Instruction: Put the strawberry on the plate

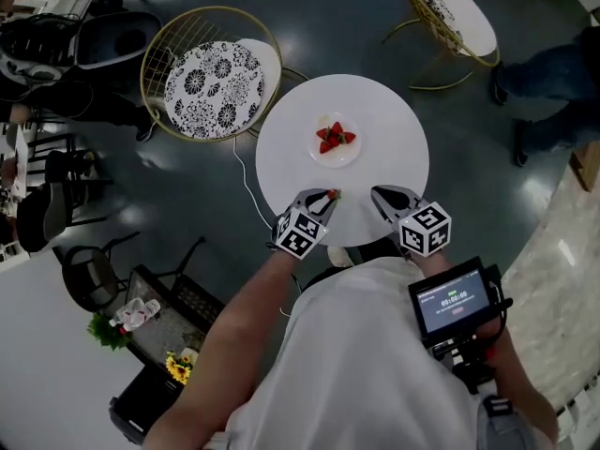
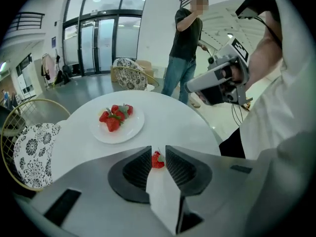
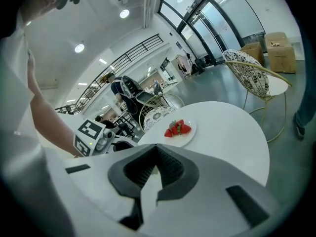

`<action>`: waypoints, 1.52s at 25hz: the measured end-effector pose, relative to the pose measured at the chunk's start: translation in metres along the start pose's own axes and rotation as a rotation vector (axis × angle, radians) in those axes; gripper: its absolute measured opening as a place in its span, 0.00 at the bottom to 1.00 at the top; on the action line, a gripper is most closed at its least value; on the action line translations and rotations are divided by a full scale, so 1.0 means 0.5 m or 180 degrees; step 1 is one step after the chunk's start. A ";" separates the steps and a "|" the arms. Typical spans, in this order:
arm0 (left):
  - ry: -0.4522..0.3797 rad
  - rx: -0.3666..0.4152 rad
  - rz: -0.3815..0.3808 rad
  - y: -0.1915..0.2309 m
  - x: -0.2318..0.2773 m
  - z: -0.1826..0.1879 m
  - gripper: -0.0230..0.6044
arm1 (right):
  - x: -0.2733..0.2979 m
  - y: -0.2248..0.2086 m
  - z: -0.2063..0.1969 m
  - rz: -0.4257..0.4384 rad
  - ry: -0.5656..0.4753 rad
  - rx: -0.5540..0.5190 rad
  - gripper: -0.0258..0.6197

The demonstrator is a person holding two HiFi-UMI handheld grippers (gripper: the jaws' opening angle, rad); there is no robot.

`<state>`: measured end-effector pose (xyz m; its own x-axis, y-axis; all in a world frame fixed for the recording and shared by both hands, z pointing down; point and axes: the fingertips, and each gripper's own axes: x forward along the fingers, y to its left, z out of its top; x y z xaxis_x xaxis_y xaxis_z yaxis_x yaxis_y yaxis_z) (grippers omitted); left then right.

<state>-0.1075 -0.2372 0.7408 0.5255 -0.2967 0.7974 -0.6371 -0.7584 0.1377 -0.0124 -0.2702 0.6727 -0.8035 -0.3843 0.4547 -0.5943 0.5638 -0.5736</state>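
A single red strawberry (image 2: 157, 160) lies on the round white table (image 1: 394, 129) near its front edge. My left gripper (image 2: 158, 152) is open, and the berry sits in the narrow gap at its fingertips; I cannot tell if a pad touches it. From the head view, that strawberry (image 1: 333, 194) shows at the tip of the left gripper (image 1: 323, 198). Farther back, the white plate (image 1: 336, 159) holds several strawberries (image 1: 334, 137). My right gripper (image 1: 379, 195) hovers over the front edge, to the right of the left one, shut and empty.
A wire chair with a patterned cushion (image 1: 214, 78) stands left of the table, and another chair (image 1: 455, 12) at the back right. A person (image 2: 185, 46) stands beyond the table. A black cart with flowers (image 1: 164, 331) sits at the lower left.
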 end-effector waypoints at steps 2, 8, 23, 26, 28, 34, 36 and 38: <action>0.0079 0.0064 -0.0024 -0.003 0.008 -0.004 0.15 | -0.003 0.001 -0.004 0.0002 0.0004 0.0013 0.05; 0.0404 0.0285 -0.0090 -0.005 0.033 -0.039 0.24 | -0.003 0.004 -0.020 0.0012 0.0040 0.0038 0.05; 0.0572 0.0345 -0.0015 0.007 0.060 -0.052 0.25 | -0.017 -0.015 -0.018 -0.0057 0.0077 0.0059 0.05; 0.0484 0.0287 -0.0010 0.005 0.054 -0.045 0.25 | -0.015 -0.010 -0.012 -0.0071 0.0081 0.0036 0.05; 0.0429 0.0236 0.0013 0.010 0.046 -0.041 0.25 | -0.010 -0.004 -0.008 -0.0067 0.0073 0.0018 0.05; 0.0046 -0.0186 0.0129 0.035 0.027 0.021 0.25 | 0.006 0.002 0.015 -0.0011 0.0071 -0.0025 0.05; -0.0058 -0.0324 0.0152 0.036 0.024 0.042 0.25 | 0.002 0.000 0.018 -0.0020 0.0073 -0.0012 0.05; -0.0129 -0.0458 0.0186 0.042 0.020 0.059 0.25 | -0.001 -0.003 0.021 -0.0031 0.0070 -0.0003 0.05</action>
<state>-0.0990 -0.2731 0.7345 0.5057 -0.3634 0.7824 -0.7400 -0.6490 0.1769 -0.0118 -0.2787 0.6660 -0.7967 -0.3737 0.4750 -0.6020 0.5607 -0.5685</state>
